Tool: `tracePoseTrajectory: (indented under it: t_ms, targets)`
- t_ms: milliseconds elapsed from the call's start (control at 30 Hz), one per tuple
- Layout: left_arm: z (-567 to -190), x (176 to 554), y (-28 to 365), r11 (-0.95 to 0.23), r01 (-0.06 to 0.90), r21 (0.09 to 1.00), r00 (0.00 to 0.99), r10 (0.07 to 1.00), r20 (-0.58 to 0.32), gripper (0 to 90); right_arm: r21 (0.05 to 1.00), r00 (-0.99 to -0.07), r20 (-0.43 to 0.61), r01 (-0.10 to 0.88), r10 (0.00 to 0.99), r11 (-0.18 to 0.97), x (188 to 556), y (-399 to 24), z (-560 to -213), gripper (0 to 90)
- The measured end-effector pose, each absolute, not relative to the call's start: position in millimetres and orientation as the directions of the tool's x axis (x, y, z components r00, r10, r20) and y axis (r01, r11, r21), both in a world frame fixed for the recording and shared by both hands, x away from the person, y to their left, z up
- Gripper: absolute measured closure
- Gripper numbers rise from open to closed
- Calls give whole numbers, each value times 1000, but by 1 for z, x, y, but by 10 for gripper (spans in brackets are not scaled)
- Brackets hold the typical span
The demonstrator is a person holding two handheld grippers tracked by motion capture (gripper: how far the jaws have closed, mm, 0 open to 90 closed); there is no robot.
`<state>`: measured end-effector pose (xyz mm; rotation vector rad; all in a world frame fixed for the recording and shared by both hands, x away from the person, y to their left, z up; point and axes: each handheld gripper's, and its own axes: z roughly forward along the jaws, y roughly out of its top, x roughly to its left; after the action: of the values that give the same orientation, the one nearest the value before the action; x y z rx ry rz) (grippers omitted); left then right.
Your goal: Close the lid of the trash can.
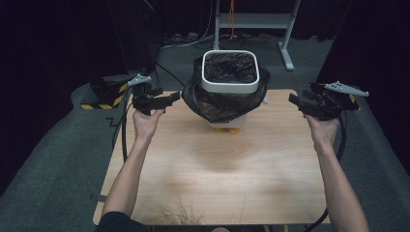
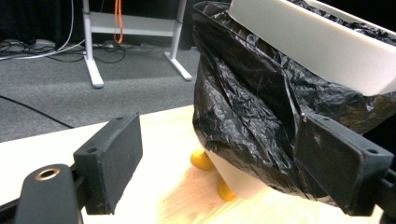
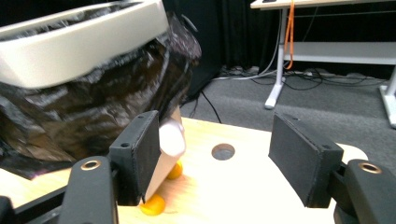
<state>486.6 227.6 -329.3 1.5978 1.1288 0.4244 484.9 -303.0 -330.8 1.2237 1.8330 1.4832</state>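
A small white bin [image 1: 231, 121] on orange feet [image 1: 227, 129] stands at the far middle of the wooden table [image 1: 217, 164]. A black bag [image 1: 217, 101] lines it and hangs over its sides, clamped by a white rim ring [image 1: 230, 87]. My left gripper [image 1: 170, 99] hovers just left of the bag, jaws wide apart and empty. In the left gripper view the bag [image 2: 261, 107] lies just beyond my left gripper [image 2: 219, 163]. My right gripper [image 1: 296, 101] is held off the bin's right side, open and empty. The right gripper view has the bag [image 3: 93, 107] behind the left jaw of my right gripper [image 3: 219, 161].
Behind the table stands a white-legged desk frame [image 1: 285, 43] with cables on the grey carpet. A black box with yellow-black stripes [image 1: 104, 99] sits at the far left on the floor. A round hole [image 3: 222, 150] is in the tabletop near the bin. Dark strands [image 1: 179, 215] lie at the front edge.
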Motion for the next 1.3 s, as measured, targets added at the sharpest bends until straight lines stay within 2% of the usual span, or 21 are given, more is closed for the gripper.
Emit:
tracePoseTrajectory:
  t_ms: [367, 433, 667, 833, 1000, 1300]
  targets:
    - [-351, 486, 230, 71, 479, 875, 458, 830, -317, 152, 935, -466, 157, 354, 871, 21, 484, -301, -347, 267]
    - [-353, 485, 231, 79, 473, 877, 456, 830, -320, 153, 929, -458, 144, 367, 877, 39, 486, -299, -350, 231]
    - [-360, 482, 234, 69, 476, 877, 449, 838, -310, 166, 934, -448, 137, 356, 884, 35, 484, -298, -356, 189]
    - [-365, 480, 235, 52, 461, 886, 431, 860, -274, 148, 929, -453, 162, 369, 877, 18, 484, -300, -363, 187]
    - [-372, 478, 236, 61, 486, 872, 432, 851, -300, 149, 929, -456, 184, 371, 871, -2, 484, -301, -371, 176]
    - [-382, 478, 231, 44, 483, 874, 439, 852, -286, 150, 928, -430, 196, 371, 881, -26, 480, -303, -387, 157]
